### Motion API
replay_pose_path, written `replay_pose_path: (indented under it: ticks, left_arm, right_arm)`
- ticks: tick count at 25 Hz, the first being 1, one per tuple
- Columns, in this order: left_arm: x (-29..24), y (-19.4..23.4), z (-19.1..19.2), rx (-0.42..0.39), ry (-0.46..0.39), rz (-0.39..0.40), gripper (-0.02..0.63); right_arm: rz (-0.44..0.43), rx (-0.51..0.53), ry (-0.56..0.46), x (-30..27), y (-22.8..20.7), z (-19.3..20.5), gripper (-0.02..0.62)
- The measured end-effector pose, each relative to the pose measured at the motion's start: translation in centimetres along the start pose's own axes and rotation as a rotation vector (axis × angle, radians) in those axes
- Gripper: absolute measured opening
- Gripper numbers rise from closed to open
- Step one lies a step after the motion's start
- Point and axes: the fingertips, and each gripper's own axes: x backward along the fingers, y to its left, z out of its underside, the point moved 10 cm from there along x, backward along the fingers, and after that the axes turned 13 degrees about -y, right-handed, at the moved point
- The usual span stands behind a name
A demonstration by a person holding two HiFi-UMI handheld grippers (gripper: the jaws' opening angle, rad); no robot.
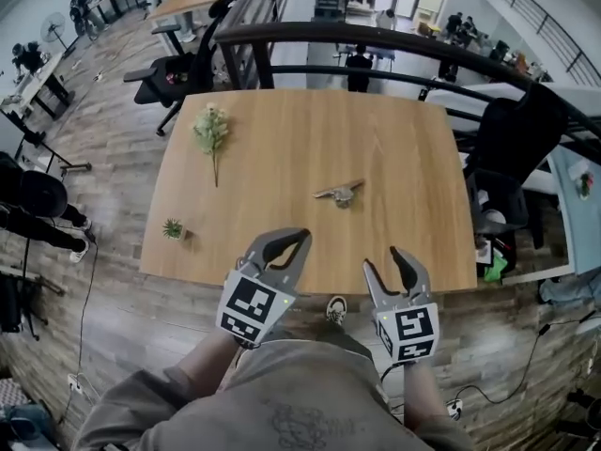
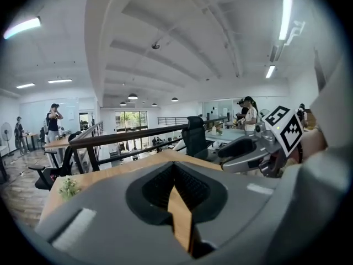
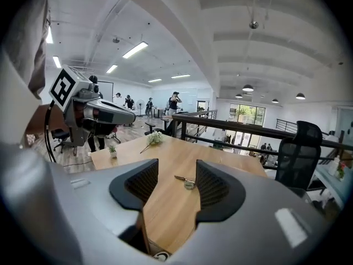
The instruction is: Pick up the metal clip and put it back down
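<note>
The metal clip (image 1: 340,193) lies flat near the middle of the wooden table (image 1: 282,139), with neither gripper touching it. In the right gripper view the clip (image 3: 186,181) shows far ahead, between the jaws. My right gripper (image 1: 386,262) hovers open over the table's near edge, holding nothing, and points toward the clip (image 3: 176,185). My left gripper (image 1: 302,238) is held beside it, left of the clip, its fingertips together and empty (image 2: 174,167). Only a thin wedge of tabletop shows between its pads.
A flower sprig (image 1: 212,132) lies at the table's left and a tiny potted plant (image 1: 173,228) stands near the front left corner. A black office chair (image 1: 512,148) stands to the right and a dark railing (image 1: 394,40) runs behind the table.
</note>
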Motion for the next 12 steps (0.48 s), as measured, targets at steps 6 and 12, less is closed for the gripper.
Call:
replay_pose_path:
  ticks: [6, 12]
  left_arm:
    - [-4.2, 0.0, -0.6, 0.002, 0.016, -0.113, 0.002]
    - [-5.7, -0.1, -0.5, 0.005, 0.043, -0.191, 0.002]
  right_arm:
    - [-0.118, 0.031, -0.007, -2.9, -5.2, -0.2, 0.198]
    - [-0.2, 0.062, 0.001, -5.3, -7.6, 0.0, 0.198]
